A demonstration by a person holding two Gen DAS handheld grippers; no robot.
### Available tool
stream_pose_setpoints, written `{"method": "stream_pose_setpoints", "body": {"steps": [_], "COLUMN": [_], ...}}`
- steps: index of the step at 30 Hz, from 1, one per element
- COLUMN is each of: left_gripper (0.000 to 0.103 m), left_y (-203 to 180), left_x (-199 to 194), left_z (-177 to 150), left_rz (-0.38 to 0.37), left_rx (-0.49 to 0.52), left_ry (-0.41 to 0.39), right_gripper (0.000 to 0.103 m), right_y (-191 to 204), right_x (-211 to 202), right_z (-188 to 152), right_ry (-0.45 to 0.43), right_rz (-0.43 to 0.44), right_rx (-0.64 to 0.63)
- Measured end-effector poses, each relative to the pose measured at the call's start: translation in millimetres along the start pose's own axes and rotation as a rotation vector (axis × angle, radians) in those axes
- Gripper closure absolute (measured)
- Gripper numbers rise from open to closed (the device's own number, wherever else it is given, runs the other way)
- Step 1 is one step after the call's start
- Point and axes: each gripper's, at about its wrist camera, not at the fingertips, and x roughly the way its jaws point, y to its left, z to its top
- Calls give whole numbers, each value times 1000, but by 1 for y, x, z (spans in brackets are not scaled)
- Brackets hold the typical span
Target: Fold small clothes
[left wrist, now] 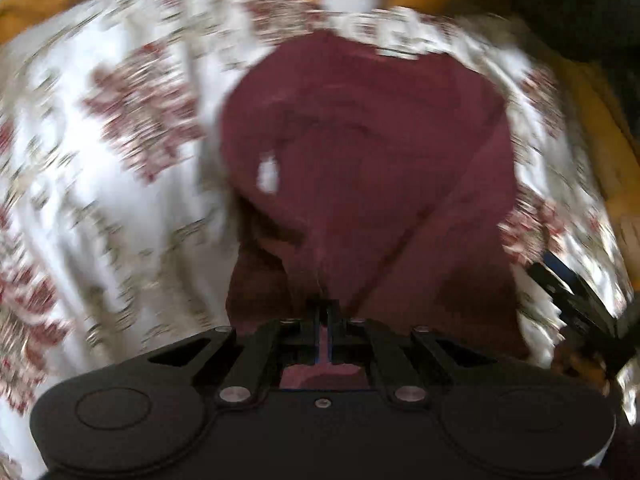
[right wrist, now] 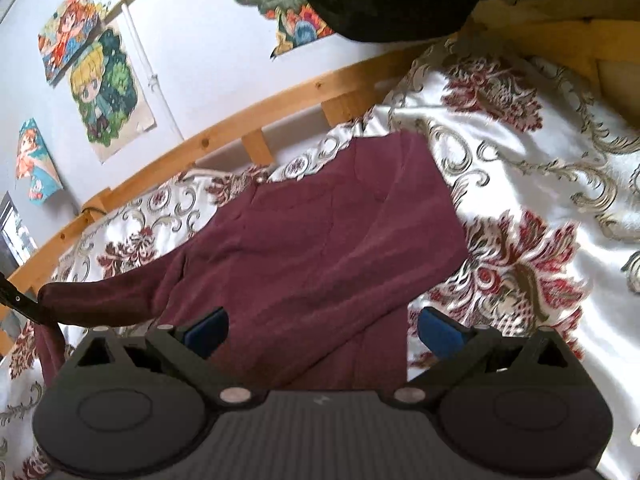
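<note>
A maroon garment (right wrist: pixel 320 240) lies spread on a bed's floral cover (right wrist: pixel 520 184), filling the middle of both views. In the right wrist view its body runs from the camera toward 12 o'clock, ending in a straight edge near the wooden rail (right wrist: pixel 248 114). One sleeve (right wrist: pixel 100 300) is lifted off the cover and stretches toward 9 o'clock.

The left gripper (left wrist: pixel 324 312) has its jaws pressed together, pinching a fold of the maroon cloth; the fabric bunches up at the tips and slopes away toward 12 o'clock. That view is blurred, so finer creases cannot be made out. In the right wrist view a black finger at 9 o'clock meets the raised sleeve's end.

The right gripper (right wrist: pixel 320 332) stands spread, its blue pads (right wrist: pixel 438 334) wide apart at 8 and 4 o'clock, with the garment's near part between them and the pads not pressing on it. Whether the tips touch the cloth cannot be told.

Cartoon posters (right wrist: pixel 108 92) hang on the wall at 10 o'clock. A dark bundle (right wrist: pixel 384 0) sits at 12 o'clock.
</note>
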Motion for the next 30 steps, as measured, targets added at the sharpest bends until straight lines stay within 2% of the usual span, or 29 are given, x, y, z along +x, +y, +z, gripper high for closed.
{"method": "stream_pose_setpoints", "body": {"steps": [4,9,14,19,20,21,22,23,24,26,27,29,30], "left_gripper": [103,103,102,96,85,68,58,41,33,31,25,15,13], "left_y": [-53,-94,-110,-97,-93,-90,-87,-84,-82,-76,-71,-51,-39], "left_x": [12,54,114,145,145,143,140,134,129,112,105,89,84], "left_z": [17,30,32,33,33,33,34,34,35,33,32,29,28], "left_rz": [-50,-133,-183,-229,-246,-254,-256,-258,-251,-222,-199,-115,-59], "left_rx": [108,154,133,20,-5,-24,-37,-38,-31,9,26,20,10], "left_ry": [20,49,70,32,15,-3,-22,-47,-77,-158,-196,-284,-322], "right_gripper": [0,0,0,0,0,0,0,0,0,0,0,4,6], "right_y": [-6,-21,-44,-58,-59,-58,-57,-54,-52,-42,-36,-24,-17], "right_x": [-2,-4,0,8,10,12,14,15,16,24,27,33,35], "right_z": [7,14,18,11,9,7,4,2,0,-5,-8,-14,-17], "right_ry": [-13,-37,-36,-4,3,7,3,-2,0,22,37,53,60], "right_rz": [-6,-51,-111,-149,-141,-125,-82,-27,27,136,176,233,251], "right_rx": [12,48,84,112,117,119,117,114,110,92,75,30,-2]}}
